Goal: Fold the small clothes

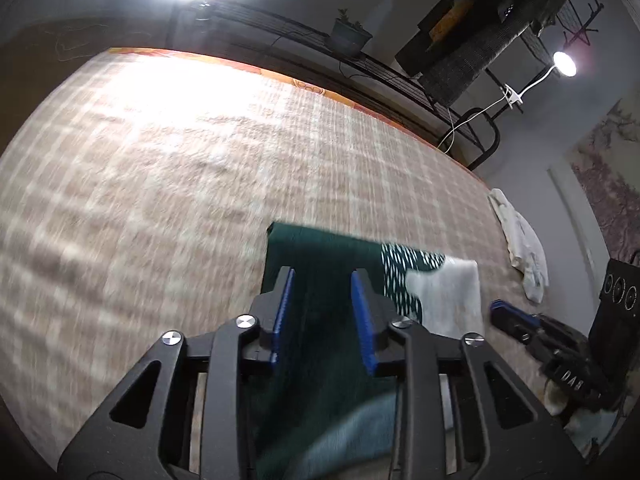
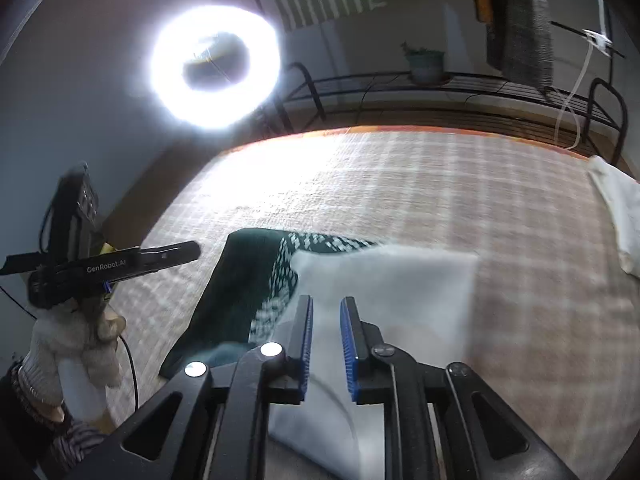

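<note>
On the plaid bedspread in front of you, a small garment is lying flat near the near edge, its left part dark green, a speckled green-and-white band in the middle, and its right part plain white. You are hovering your left gripper over the dark green part, with its blue-padded fingers standing apart and green cloth showing between them; whether the pads are touching the cloth is hard to tell through the blur. You are holding your right gripper over the white part, its blue pads parted by a narrow gap with white fabric visible in that gap, and nothing looking pinched. From the right wrist view, your gloved left hand is gripping the handle of the left tool at the left, well apart from the right gripper. A second white cloth is lying crumpled at the far right edge of the bed. A ring light is glaring above the far side, and a potted plant is sitting on the black metal rack behind the bed.
</note>
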Demonstrator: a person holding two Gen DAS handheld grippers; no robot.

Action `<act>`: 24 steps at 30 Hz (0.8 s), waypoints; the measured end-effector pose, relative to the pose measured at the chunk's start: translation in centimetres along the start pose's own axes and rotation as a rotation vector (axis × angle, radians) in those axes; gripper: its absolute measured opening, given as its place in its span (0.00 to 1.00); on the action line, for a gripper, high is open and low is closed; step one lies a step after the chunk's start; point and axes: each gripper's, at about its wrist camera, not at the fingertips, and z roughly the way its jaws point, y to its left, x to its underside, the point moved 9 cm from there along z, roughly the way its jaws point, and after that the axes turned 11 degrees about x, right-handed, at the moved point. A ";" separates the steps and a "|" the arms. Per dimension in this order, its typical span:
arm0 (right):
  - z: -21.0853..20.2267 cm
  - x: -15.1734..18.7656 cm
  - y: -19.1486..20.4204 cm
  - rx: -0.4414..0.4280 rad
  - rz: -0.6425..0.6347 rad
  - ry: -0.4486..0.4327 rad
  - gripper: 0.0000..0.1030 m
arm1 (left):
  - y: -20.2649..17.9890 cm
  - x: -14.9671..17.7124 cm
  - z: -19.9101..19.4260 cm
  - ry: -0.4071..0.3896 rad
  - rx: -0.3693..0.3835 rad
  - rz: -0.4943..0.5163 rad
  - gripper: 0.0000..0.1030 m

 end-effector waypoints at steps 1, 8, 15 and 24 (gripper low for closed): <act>1.4 -0.6 0.6 -0.006 0.001 0.012 0.10 | 0.1 -0.4 0.7 0.006 0.002 -0.002 0.28; 5.9 -2.2 3.0 -0.029 -0.033 0.022 0.10 | 1.8 -0.6 4.7 0.047 0.007 -0.022 0.28; 9.7 0.6 2.6 0.044 -0.116 0.130 0.07 | 4.3 -0.5 4.7 0.048 -0.183 0.071 0.15; 6.5 -1.7 0.6 -0.032 -0.009 0.060 0.14 | -2.7 -1.0 4.7 0.012 -0.033 0.137 0.15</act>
